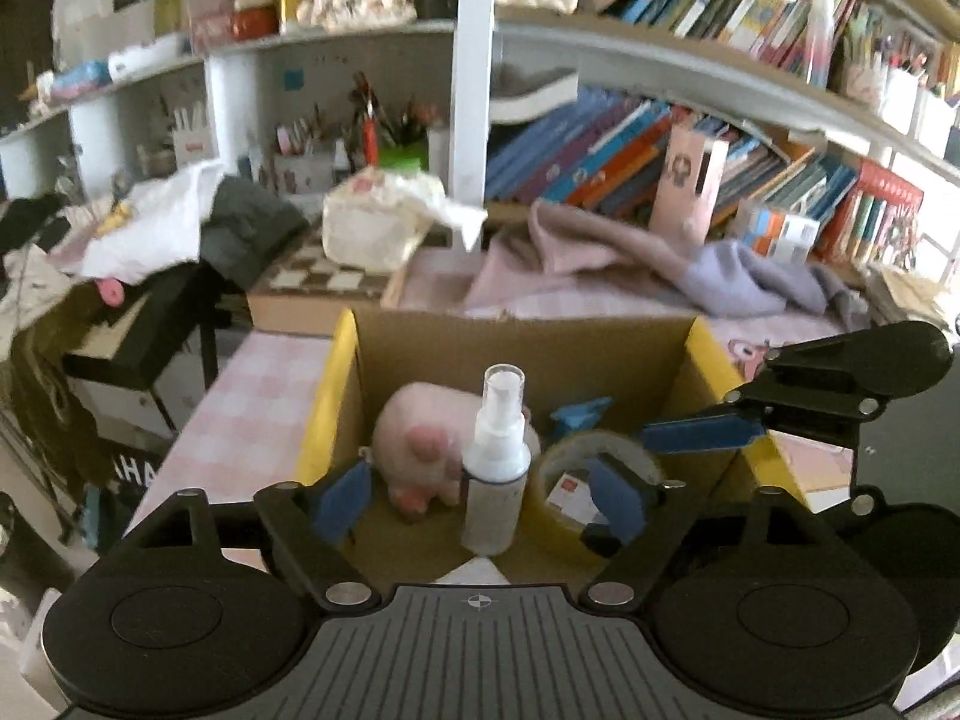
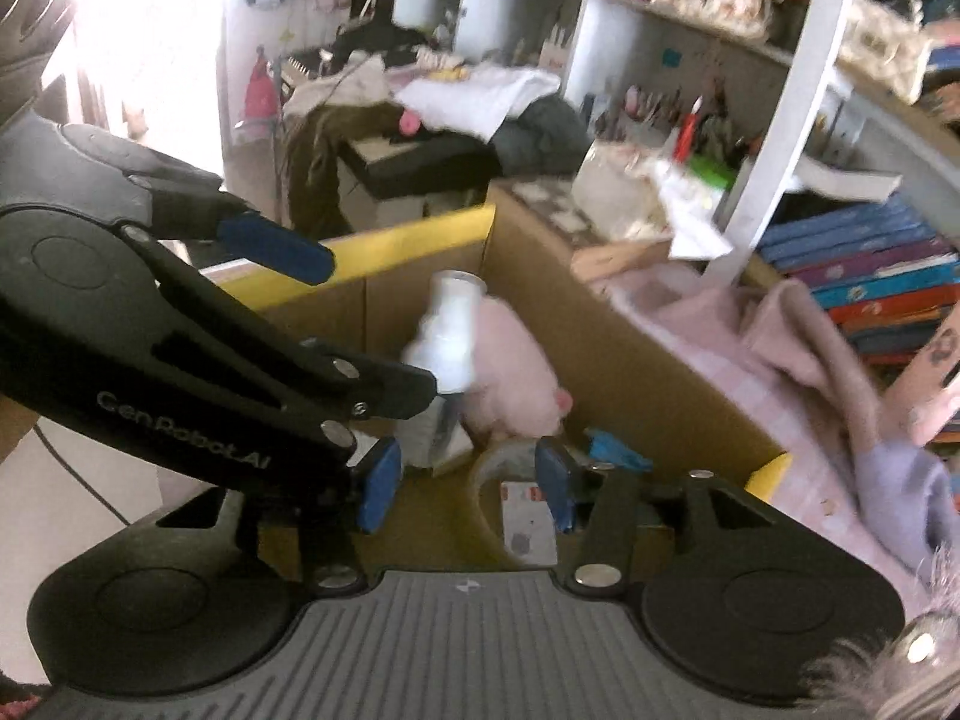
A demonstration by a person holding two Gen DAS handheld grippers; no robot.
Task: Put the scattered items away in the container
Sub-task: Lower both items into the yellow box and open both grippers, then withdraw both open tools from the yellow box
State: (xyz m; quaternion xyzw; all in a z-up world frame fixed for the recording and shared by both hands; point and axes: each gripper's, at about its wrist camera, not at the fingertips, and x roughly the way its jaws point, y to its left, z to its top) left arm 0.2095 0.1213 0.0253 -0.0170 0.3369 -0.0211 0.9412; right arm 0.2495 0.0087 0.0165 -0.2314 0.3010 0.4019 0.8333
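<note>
Inside the cardboard box (image 1: 528, 348) on the pink checked table (image 1: 252, 414), going left to right in the left wrist view: pink plush toy (image 1: 420, 450), then white spray bottle (image 1: 495, 462) standing upright in front of it, then roll of tape (image 1: 576, 480) on its side, with a small blue object (image 1: 579, 411) behind the tape near the back wall.

Left tongs (image 1: 480, 498) are spread wide. Bottle stands between the blue pads, clear of both; neither pad presses on it. The right pad sits in front of the tape roll's opening.

Right tongs (image 1: 702, 435) come in from the right edge over the box's yellow-edged wall, with one blue pad visible.

Right wrist view: left tongs cross from the left, one blue finger (image 2: 276, 246) above the box rim. The spray bottle (image 2: 444, 336) is blurred and looks tilted here, against the plush toy (image 2: 516, 372). Right tongs (image 2: 468, 489) are partly spread, pads clear of everything, hanging over the tape roll (image 2: 510, 468). Nothing is pinched. The blue object (image 2: 618, 450) lies just right of the tape.

Behind the box: crumpled pink and lilac cloth (image 1: 660, 264), then shelves of books (image 1: 630, 162).
</note>
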